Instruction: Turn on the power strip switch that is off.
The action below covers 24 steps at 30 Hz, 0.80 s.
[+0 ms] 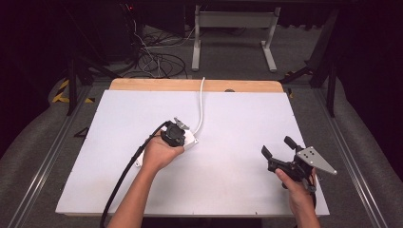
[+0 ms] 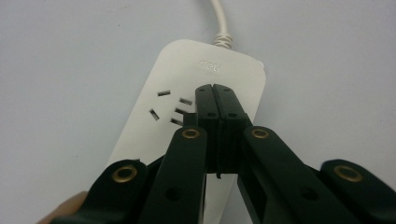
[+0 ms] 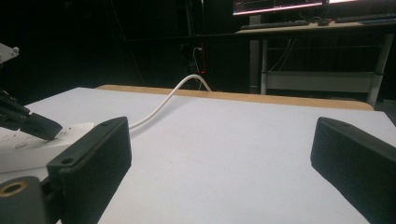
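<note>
Two closed jaws of the left hand-held gripper (image 2: pixel 215 88) press the power strip (image 2: pixel 154 121)

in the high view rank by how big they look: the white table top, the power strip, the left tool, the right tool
1. White table top, by far the largest.
2. Right tool, jaws spread, with its grey plate.
3. Left tool, jaws together over the strip; looks close to the right one, so that order is unsure.
4. Power strip, mostly covered.

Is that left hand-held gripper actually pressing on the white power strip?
Touching, it seems. In the left gripper view, the left hand-held gripper has its jaws shut and their tips lie on the power strip, with no gap visible.
</note>
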Each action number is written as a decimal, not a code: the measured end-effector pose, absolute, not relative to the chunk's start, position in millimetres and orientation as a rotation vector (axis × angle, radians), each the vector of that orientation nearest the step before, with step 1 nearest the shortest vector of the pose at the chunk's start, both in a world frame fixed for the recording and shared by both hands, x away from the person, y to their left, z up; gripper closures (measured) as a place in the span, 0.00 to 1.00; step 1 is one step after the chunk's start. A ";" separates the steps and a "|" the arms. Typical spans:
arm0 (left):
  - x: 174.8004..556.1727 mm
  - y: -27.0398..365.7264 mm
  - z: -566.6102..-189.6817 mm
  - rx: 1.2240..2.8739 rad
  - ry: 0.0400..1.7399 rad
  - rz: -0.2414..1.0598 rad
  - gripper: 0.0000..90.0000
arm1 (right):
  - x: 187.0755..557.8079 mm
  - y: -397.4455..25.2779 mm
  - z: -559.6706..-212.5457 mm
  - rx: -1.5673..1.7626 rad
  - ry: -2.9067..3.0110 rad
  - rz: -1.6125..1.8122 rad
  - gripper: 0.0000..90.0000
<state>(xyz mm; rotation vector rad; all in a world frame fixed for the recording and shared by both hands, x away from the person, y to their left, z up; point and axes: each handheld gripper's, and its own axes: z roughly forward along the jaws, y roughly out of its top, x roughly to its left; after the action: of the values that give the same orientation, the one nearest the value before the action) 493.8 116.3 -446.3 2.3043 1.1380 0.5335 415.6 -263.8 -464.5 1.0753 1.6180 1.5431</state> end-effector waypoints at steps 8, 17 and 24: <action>493.7 115.9 -447.6 2.298 1.154 0.526 1.00 | 415.4 -263.7 -464.6 1.080 1.618 1.536 0.06; 495.7 118.5 -448.4 2.278 1.171 0.509 1.00 | 414.7 -265.1 -463.5 1.083 1.609 1.541 0.06; 495.9 117.7 -448.6 2.278 1.174 0.510 1.00 | 414.6 -264.6 -463.6 1.086 1.612 1.542 0.06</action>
<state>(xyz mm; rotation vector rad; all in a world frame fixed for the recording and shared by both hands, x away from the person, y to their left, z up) 495.9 117.7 -448.6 2.2776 1.1742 0.5105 414.6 -264.6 -463.6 1.0858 1.6116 1.5418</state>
